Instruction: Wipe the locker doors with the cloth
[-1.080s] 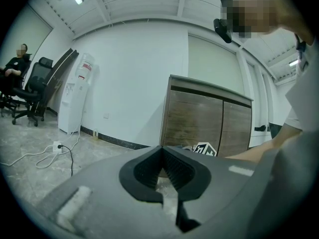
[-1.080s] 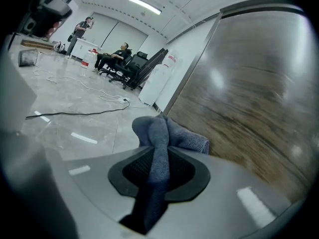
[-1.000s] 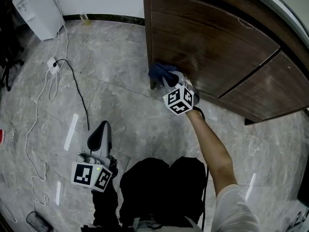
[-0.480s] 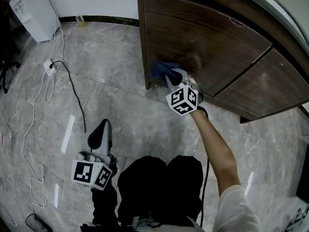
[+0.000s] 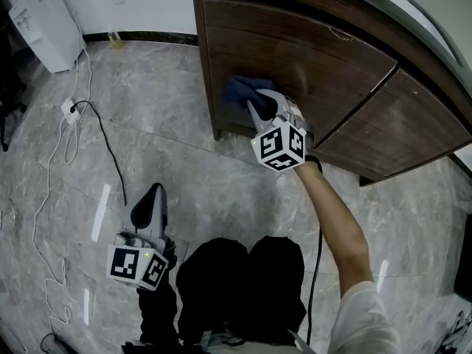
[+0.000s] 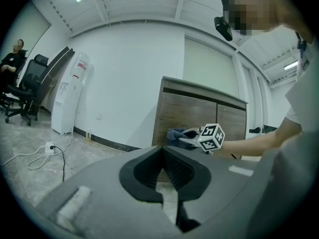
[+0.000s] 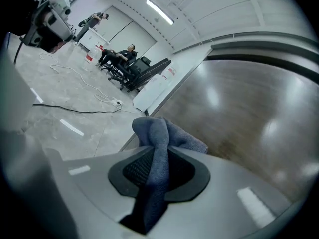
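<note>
At the far left a white unit is standing against the wall, and a black cable is trailing from a power strip across the grey floor. The left tongs are hanging low beside the person's dark trousers, well apart from the locker. They are pointing roughly level over the floor, and in the left gripper view their jaws are meeting at the tips with nothing between them. Further right, the blue cloth is lying against the left door of the brown locker, near that door's left edge and a little above its lower left corner. The right tongs are gripping it. In the right gripper view the jaws are standing narrow and pinching a fold of the cloth, which is running down between the pads and bunching out ahead of the tips, toward the glossy door. The cloth is thus sitting between the tips and the wood. The person's bare arm is reaching up from the lower right to those tongs. The second door is showing further right.
</note>
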The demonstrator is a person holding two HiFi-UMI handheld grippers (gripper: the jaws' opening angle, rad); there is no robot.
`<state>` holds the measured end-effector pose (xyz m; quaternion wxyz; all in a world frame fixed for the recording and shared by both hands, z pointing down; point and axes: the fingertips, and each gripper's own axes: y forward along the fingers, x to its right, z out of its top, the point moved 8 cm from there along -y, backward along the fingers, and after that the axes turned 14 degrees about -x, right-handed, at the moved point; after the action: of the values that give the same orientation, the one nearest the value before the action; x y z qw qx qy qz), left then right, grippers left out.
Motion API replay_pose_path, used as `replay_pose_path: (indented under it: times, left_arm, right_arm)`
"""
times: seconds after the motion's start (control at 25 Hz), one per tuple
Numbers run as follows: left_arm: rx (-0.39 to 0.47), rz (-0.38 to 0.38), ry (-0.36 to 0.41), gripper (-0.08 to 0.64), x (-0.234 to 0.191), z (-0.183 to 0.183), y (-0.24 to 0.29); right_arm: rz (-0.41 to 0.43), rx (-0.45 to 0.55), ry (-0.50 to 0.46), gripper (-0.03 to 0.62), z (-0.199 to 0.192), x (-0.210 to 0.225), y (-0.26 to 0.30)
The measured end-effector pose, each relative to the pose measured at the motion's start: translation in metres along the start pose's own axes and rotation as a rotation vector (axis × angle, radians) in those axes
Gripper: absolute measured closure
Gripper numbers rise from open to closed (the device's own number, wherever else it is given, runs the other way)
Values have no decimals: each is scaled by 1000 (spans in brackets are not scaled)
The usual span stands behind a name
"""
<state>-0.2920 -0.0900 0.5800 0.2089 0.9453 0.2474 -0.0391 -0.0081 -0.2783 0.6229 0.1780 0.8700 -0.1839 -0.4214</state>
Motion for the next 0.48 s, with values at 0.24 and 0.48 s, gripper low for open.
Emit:
replay_pose_path:
  times: [0.24, 0.48]
  left_arm:
    - [3, -5, 5, 560, 6, 2, -1]
    - [1, -11, 6, 560, 12, 3, 1]
  right_arm:
    - [-80, 64, 10, 520, 25, 37, -30]
    - [-173, 128, 6, 518, 49, 73, -60]
